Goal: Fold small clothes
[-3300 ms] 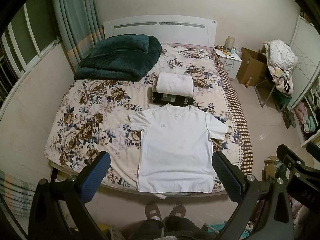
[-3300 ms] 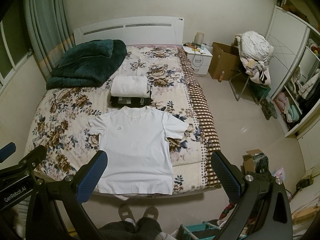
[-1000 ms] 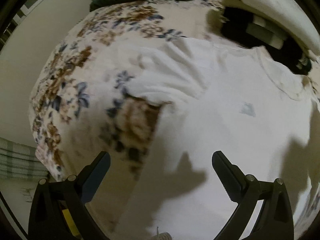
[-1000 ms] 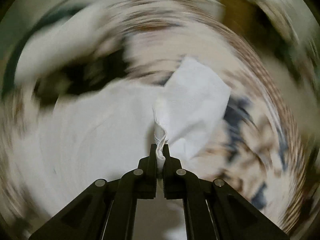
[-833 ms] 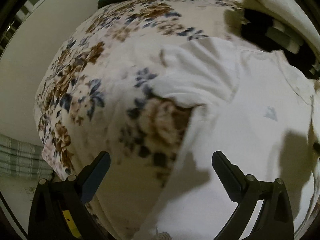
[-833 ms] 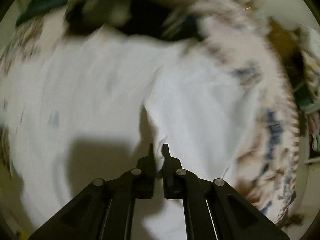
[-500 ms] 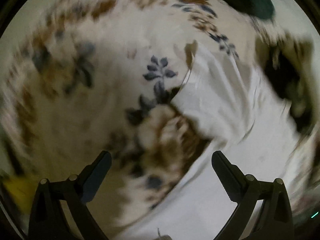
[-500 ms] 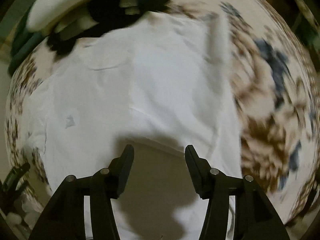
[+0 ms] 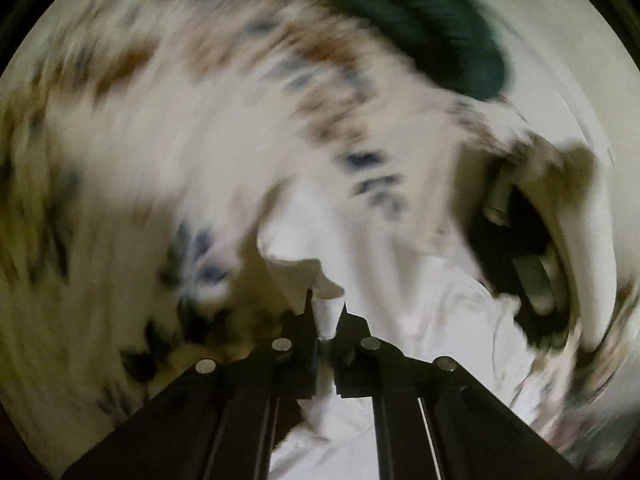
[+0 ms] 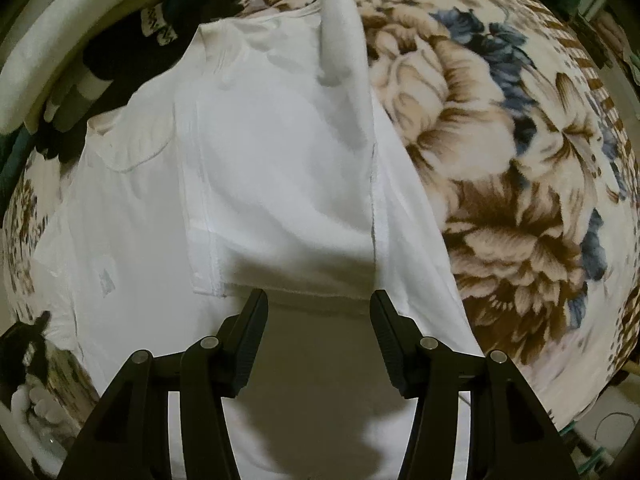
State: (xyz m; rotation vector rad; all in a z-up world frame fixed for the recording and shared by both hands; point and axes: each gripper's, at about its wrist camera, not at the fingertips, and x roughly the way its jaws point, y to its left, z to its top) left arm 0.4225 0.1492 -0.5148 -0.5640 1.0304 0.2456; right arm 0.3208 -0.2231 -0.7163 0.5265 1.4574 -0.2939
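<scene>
No brand name or lettering can be read in either view; the only mark is a small pale grey emblem [image 10: 105, 281] on the chest of the white short-sleeved cotton T-shirt [image 10: 276, 168], too small to make out

There is one T-shirt, lying on the cream blanket printed with large brown and blue flowers [image 10: 508, 184] that covers the bed. Its right sleeve [image 10: 280, 200] is folded inward and lies flat across the chest, the hem and side seam showing as straight stitched lines. Beyond the collar sits one stack of folded clothes — a black garment with pale stripes [image 10: 116, 60] under a folded white one [image 10: 60, 44]. One dark green fleece blanket [image 9: 420, 24] lies further up the bed, seen only in the blurred left view

The right gripper [image 10: 318, 322] hovers just above the folded sleeve with its two black ribbed fingers [image 10: 252, 344] spread partway apart, holding nothing; its shadow falls on the shirt below. The left gripper [image 9: 326, 312] has its jaws pressed nearly together on a pinch of white fabric at the edge of the left sleeve [image 9: 316, 248], which rises between the fingertips — the view is heavily motion-blurred, so finer detail there cannot be told
</scene>
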